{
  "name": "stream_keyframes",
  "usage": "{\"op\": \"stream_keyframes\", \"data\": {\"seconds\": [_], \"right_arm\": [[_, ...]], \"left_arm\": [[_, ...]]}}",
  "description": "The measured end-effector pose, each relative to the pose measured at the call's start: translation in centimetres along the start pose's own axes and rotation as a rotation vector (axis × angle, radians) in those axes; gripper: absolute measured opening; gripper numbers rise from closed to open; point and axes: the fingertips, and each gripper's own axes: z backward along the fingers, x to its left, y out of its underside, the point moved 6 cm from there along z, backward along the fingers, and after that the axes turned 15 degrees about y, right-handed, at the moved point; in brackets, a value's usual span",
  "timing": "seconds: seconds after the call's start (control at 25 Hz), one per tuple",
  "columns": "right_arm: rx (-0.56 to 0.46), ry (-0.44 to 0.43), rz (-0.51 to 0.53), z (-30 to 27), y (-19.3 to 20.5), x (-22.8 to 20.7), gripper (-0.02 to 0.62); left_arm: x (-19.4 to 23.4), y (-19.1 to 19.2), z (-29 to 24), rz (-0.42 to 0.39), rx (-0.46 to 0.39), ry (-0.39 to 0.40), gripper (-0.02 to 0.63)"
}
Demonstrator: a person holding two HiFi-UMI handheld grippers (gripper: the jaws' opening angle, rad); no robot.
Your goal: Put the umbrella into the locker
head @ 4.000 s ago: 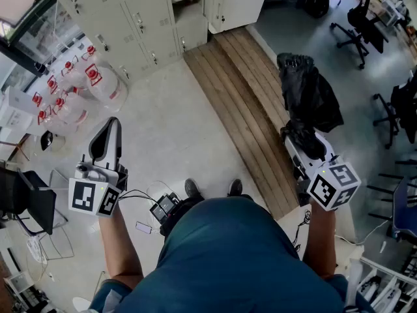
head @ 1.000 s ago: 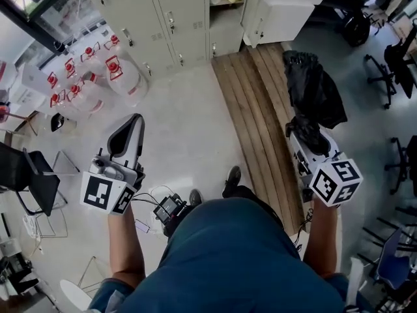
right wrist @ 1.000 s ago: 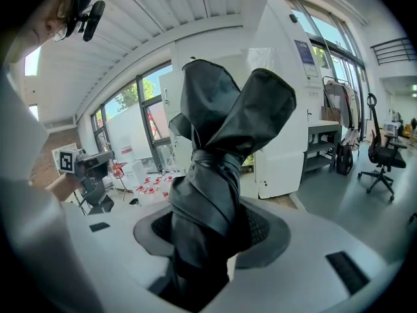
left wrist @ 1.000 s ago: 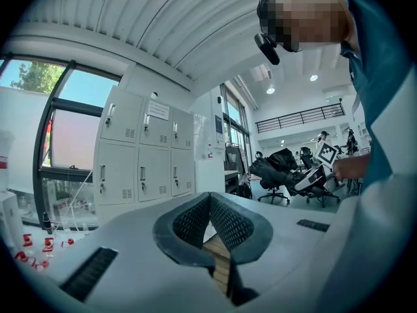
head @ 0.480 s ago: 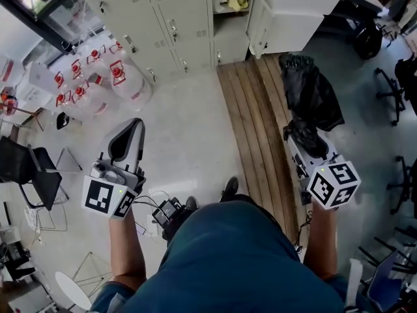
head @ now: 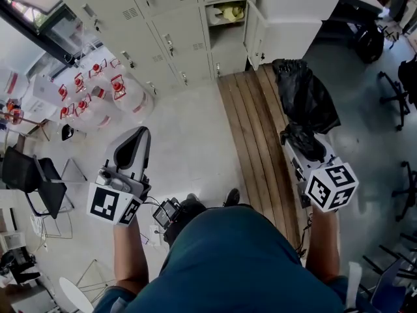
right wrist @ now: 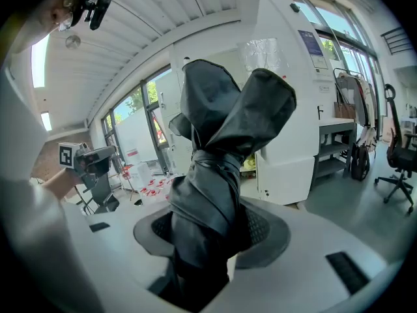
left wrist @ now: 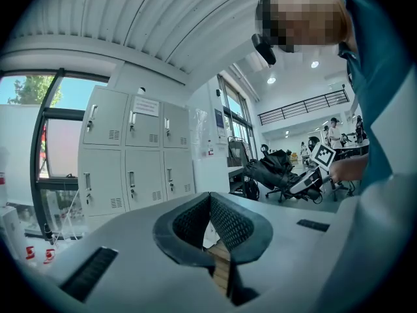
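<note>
A folded black umbrella (head: 306,96) sticks forward out of my right gripper (head: 301,142), whose jaws are shut on its lower part. In the right gripper view the umbrella (right wrist: 221,142) rises between the pads and hides most of what lies ahead. My left gripper (head: 137,135) is at the left, shut, with its pad tips touching and nothing between them (left wrist: 210,197). Ahead stands a bank of grey lockers (head: 163,25). One compartment (head: 228,15) is open with something yellow inside, and its door (head: 255,28) is swung out to the right.
Several water bottles with red caps (head: 98,90) stand on the floor at the left, by the lockers. Wooden boards (head: 254,129) run along the floor toward the open compartment. A black chair (head: 29,178) is at the far left and office chairs (head: 397,77) are at the right.
The person has walked toward the lockers, which now fill more of the top of the head view. Both grippers came along, with the umbrella still held in the right one.
</note>
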Motion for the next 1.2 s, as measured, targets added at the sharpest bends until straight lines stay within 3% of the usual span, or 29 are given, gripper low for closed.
{"op": "stream_keyframes", "data": {"seconds": [0.36,0.84,1.2], "right_arm": [[-0.004,0.071,-0.026,-2.4,-0.5,0.5,0.210],[-0.007,0.212,-0.145,-9.3,-4.8,6.6,0.210],[-0.003,0.263,-0.166,-14.3,-7.9,10.9,0.210]], "left_arm": [[4.7,1.6,-4.2,-0.001,-0.029,0.099,0.018],[20.1,1.3,-10.0,0.007,-0.090,0.277,0.018],[27.6,1.8,-12.5,0.016,-0.087,0.362,0.018]]}}
